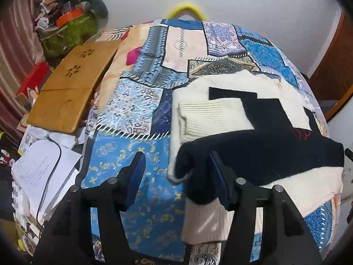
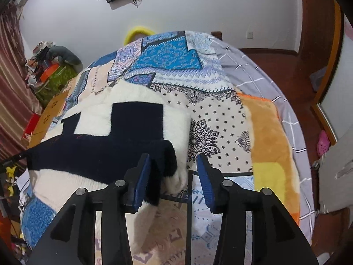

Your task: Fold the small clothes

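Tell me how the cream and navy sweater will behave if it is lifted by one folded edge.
The sweater is probably floppy: its folded edge already sags over the bed's edge. The fuzzy knit should grip the pads rather than slip. Thick, so likely heavyish for a small garment.

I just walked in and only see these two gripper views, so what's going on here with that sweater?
A person holding a two-finger gripper in each hand is folding a black and cream sweater on a bed covered by a patchwork blanket. The near part of the sweater has been folded over. The left gripper and right gripper each stand open at a near corner of the fold, with cloth between the jaws but not clamped, so the fold looks just released.
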The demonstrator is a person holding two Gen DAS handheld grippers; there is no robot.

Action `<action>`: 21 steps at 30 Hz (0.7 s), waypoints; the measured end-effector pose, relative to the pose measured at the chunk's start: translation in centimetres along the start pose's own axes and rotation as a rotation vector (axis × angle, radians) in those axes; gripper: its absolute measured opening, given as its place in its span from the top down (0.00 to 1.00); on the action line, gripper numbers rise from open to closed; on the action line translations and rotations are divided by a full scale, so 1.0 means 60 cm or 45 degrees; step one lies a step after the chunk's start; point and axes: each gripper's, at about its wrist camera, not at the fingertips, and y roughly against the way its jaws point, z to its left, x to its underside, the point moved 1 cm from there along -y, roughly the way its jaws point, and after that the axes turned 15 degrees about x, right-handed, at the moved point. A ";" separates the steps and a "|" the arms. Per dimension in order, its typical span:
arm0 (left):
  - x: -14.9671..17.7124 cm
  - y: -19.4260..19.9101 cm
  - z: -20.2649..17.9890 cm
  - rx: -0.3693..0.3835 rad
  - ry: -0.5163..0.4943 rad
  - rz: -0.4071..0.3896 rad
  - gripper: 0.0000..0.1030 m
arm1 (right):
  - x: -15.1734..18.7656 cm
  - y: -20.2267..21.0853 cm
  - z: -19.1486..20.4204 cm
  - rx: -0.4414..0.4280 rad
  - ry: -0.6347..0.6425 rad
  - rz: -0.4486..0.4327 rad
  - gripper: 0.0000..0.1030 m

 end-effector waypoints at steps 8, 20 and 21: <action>0.030 0.021 0.005 0.021 0.024 0.014 0.39 | 0.019 0.035 0.006 -0.033 -0.005 -0.007 0.54; 0.094 -0.025 -0.004 0.084 0.097 0.165 0.39 | 0.065 0.029 0.028 -0.051 0.052 0.069 0.47; 0.098 -0.033 -0.004 0.097 0.111 0.191 0.39 | 0.069 0.027 0.029 -0.060 0.046 0.082 0.47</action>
